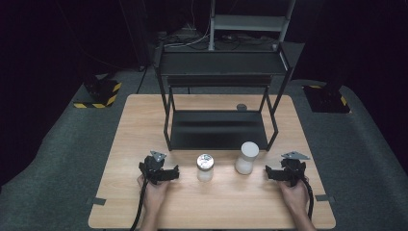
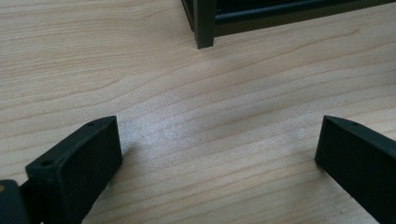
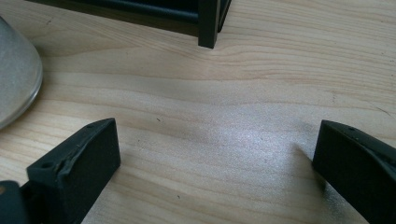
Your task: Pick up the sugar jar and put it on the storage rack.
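Note:
Two jars stand on the wooden table (image 1: pixel 144 120) in front of a black shelf rack (image 1: pixel 219 127): a small jar with a shiny metal lid (image 1: pixel 205 167) and, right of it, a taller white jar with a white lid (image 1: pixel 247 157). My left gripper (image 1: pixel 159 169) rests on the table left of the metal-lid jar, held in a hand. Its jaws stand wide open over bare wood (image 2: pixel 219 140). My right gripper (image 1: pixel 285 172) rests right of the white jar, also open with nothing between its jaws (image 3: pixel 217 144). The white jar's rounded base (image 3: pixel 16 79) shows at the left edge of the right gripper view.
The rack's front legs (image 2: pixel 204 23) (image 3: pixel 208 23) stand just ahead of each gripper. A small dark round object (image 1: pixel 241 107) lies on the table behind the rack. Grey floor surrounds the table, with black-and-yellow striped bases (image 1: pixel 98 94) at the left.

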`<state>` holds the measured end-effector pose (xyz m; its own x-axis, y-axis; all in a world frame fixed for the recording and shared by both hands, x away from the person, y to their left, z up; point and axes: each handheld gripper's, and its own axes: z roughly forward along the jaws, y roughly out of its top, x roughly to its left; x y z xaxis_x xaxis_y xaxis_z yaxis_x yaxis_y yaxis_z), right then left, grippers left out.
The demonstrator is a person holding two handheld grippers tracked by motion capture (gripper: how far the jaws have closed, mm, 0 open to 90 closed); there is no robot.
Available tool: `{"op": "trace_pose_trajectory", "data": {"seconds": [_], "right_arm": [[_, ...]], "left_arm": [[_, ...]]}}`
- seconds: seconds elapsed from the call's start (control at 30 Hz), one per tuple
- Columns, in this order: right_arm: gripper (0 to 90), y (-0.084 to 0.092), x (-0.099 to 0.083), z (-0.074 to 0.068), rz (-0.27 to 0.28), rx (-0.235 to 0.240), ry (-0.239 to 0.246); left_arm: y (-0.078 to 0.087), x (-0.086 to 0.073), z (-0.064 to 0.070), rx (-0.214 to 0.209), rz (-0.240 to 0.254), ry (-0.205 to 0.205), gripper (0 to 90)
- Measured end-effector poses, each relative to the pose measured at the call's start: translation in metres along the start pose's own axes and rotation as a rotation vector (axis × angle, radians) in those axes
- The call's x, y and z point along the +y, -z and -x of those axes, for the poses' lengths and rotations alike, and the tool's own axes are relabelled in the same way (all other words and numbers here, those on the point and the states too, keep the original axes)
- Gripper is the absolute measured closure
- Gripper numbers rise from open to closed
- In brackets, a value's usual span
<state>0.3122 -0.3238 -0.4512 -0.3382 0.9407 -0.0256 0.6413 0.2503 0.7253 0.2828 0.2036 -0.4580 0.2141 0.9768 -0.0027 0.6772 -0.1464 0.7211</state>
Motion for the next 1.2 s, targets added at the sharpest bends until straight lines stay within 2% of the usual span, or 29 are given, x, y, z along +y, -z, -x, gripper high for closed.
{"op": "trace_pose_trajectory", "data": {"seconds": [0.3,0.43,0.57,0.73,0.87,1.0,1.2], "right_arm": [[0.0,-0.001,0.001,0.001,0.0,0.002,0.002],[0.0,-0.001,0.001,0.001,0.0,0.003,0.002],[0.0,-0.001,0.001,0.001,0.0,0.004,0.002],[0.0,-0.001,0.001,0.001,0.0,0.004,0.002],[0.0,-0.001,0.001,0.001,0.0,0.003,0.002],[0.0,-0.001,0.001,0.001,0.0,0.003,0.002],[0.0,-0.001,0.001,0.001,0.0,0.003,0.002]], "left_arm": [[0.0,0.0,-0.001,-0.004,-0.001,-0.009,0.2],[0.002,0.001,-0.005,-0.026,-0.013,-0.029,0.1],[0.009,0.007,-0.006,-0.056,-0.057,-0.037,0.1],[0.021,0.002,-0.005,-0.089,-0.034,-0.059,0.1],[0.03,-0.002,-0.002,-0.125,-0.01,-0.09,0.1],[0.034,-0.002,0.005,-0.152,-0.028,-0.115,0.2],[0.035,-0.004,0.016,-0.199,-0.018,-0.15,0.5]]}}
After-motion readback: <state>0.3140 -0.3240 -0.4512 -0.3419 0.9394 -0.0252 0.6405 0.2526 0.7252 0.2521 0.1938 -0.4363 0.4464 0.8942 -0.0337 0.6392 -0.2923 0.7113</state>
